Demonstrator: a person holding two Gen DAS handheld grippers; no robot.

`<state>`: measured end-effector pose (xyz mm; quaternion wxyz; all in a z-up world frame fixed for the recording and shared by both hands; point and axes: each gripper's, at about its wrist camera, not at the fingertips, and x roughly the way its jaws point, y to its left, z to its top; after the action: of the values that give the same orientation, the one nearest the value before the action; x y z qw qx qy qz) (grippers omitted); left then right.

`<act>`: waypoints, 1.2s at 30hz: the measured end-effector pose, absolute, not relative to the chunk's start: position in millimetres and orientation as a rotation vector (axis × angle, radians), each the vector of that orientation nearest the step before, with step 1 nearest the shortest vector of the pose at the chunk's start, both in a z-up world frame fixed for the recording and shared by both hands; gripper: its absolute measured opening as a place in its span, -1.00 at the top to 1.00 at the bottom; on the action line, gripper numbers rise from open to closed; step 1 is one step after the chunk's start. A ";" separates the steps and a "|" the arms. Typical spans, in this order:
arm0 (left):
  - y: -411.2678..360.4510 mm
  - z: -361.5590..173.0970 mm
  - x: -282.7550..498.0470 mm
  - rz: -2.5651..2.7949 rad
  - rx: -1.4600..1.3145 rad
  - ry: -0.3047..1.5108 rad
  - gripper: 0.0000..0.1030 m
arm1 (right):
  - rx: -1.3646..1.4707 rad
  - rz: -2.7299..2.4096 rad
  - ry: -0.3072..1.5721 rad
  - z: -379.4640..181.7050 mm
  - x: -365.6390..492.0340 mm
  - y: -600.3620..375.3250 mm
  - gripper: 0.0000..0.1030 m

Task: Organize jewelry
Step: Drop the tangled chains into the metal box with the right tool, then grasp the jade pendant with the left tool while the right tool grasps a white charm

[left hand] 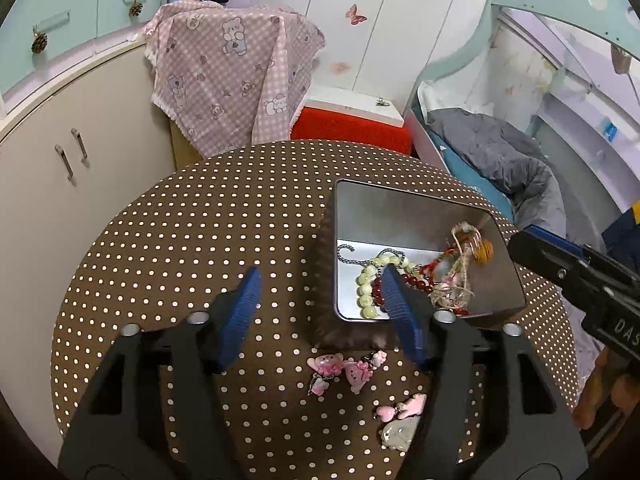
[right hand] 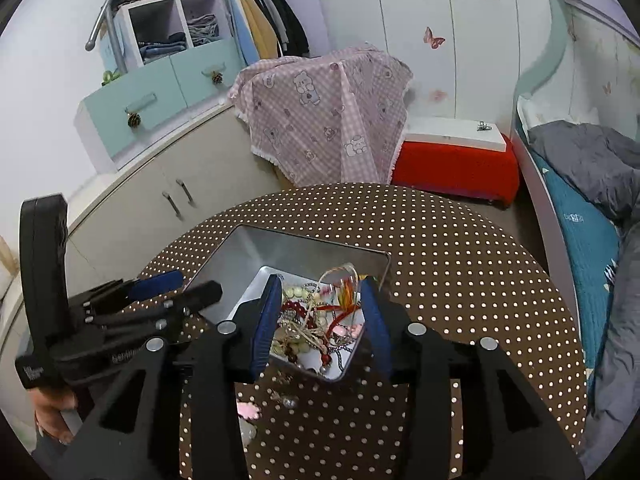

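A square metal tin [left hand: 400,212] stands on the round brown dotted table [left hand: 220,220]. It holds pale green beads [left hand: 366,288], red beads and a knotted cord piece with an orange bead [left hand: 482,250]. My left gripper [left hand: 320,280] is open over the tin's near left corner, pads touching nothing. In front of the tin lie pink charms [left hand: 344,368], a pink heart [left hand: 400,406] and a pale stone pendant [left hand: 400,432]. My right gripper [right hand: 320,282] hangs open above the tin [right hand: 288,248], with the heap of jewelry [right hand: 316,320] below its pads.
A cream cabinet [left hand: 60,200] stands left of the table. Behind are a chair draped in pink checked cloth [left hand: 232,80] and a red stool [left hand: 352,128]. A bed with grey bedding [left hand: 492,152] lies to the right. A hand [right hand: 52,416] holds the left gripper.
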<state>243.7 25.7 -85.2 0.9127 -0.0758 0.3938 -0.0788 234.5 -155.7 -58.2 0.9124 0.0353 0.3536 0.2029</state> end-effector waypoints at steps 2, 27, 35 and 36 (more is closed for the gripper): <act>26.6 -84.5 242.0 -0.162 -0.163 0.811 -0.16 | 0.086 0.427 0.721 -56.7 227.2 -158.5 0.24; -10.1 -100.2 155.2 -0.268 -0.027 0.812 -0.18 | 0.145 0.408 0.773 -93.4 150.0 -162.7 0.24; -41.2 -120.5 153.3 -0.291 0.028 0.877 -0.18 | 0.167 0.381 0.793 -102.9 137.0 -178.4 0.23; -44.5 -123.4 154.9 -0.287 0.041 0.888 -0.18 | 0.169 0.380 0.796 -103.6 136.4 -178.9 0.23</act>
<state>154.9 -44.5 -123.4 0.8928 0.0196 0.4282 -0.1385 136.4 -178.9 -103.6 0.9009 0.0817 0.3847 0.1836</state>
